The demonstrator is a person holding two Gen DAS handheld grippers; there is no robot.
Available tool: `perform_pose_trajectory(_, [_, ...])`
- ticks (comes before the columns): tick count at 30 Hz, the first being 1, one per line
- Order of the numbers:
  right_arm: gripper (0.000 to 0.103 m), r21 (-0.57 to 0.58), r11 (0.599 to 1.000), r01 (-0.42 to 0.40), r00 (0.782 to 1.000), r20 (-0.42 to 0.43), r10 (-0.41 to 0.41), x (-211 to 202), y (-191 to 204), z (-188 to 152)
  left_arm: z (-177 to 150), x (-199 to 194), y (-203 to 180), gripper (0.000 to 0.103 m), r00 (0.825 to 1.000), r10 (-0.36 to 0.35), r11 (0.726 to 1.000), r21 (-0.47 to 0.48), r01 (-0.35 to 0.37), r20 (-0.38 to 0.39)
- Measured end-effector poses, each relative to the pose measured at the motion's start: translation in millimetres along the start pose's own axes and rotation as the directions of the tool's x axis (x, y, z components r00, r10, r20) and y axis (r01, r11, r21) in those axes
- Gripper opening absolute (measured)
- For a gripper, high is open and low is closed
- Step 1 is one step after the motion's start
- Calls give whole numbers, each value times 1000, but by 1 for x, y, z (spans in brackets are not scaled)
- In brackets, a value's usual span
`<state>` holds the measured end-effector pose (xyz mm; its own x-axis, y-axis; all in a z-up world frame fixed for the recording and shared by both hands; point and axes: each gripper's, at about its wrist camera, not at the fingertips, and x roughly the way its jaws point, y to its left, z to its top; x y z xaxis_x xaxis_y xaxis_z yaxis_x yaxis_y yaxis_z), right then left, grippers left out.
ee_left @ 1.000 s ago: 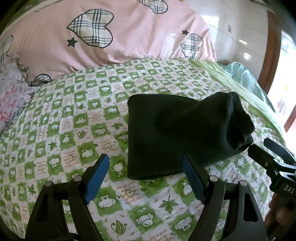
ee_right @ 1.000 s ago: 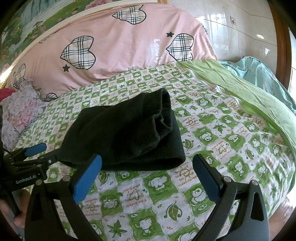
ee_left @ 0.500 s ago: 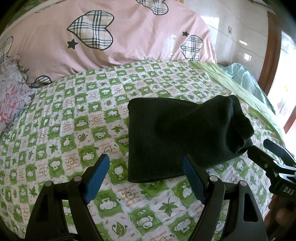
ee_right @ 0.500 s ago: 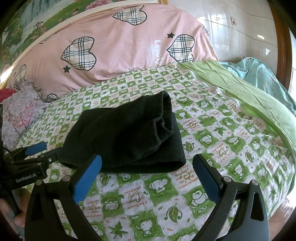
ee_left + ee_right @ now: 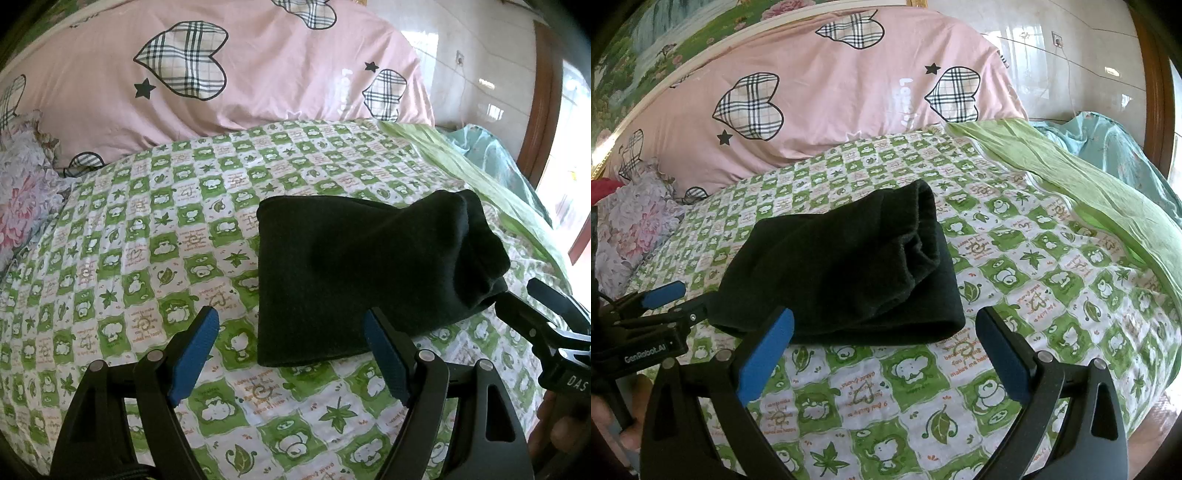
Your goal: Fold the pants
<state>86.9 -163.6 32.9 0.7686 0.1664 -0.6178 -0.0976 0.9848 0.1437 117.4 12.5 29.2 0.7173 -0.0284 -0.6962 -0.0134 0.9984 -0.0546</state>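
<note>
A: What is underfoot here?

B: A bed, spread with a sheet (image 5: 147, 258) in green and white checks printed with small animals and leaves. At its head lies a big pink quilt (image 5: 221, 74) with plaid hearts and black stars. A flowered pillow (image 5: 22, 206) sits at the left edge.

A: And the room?

B: In the right wrist view, a painted landscape panel (image 5: 635, 51) runs behind the quilt. A pale tiled wall (image 5: 1071, 48) is at the far right, with a wooden frame (image 5: 543, 103) beside it and bright light past that.

A: Anything else on the bed?

B: A plain green cover (image 5: 1089, 184) along the right side, and a light teal cloth (image 5: 1115, 147) bunched beyond it.

A: Where are the pants?

B: The pants (image 5: 362, 273), black and folded into a thick bundle, lie on the sheet in the middle of the bed, just ahead of both tools.

A: The tongs?

B: The left gripper (image 5: 291, 332) is spread wide, holding nothing; its right pad overlaps the bundle's near edge in the picture. The right gripper (image 5: 886, 332) is spread wide too, empty, the bundle's near edge between its pads.

A: Anything in the way?

B: Each tool shows at the side of the other's view, tips near the bundle's ends; whether they touch it I cannot tell.
</note>
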Motion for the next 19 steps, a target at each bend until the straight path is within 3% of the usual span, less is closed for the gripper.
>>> perform_pose_trajectory(19, [99,15,1000,-8,1000,4,7,0,-1,3,6,1,-6,81,1000,-2,1000,9,2,-2])
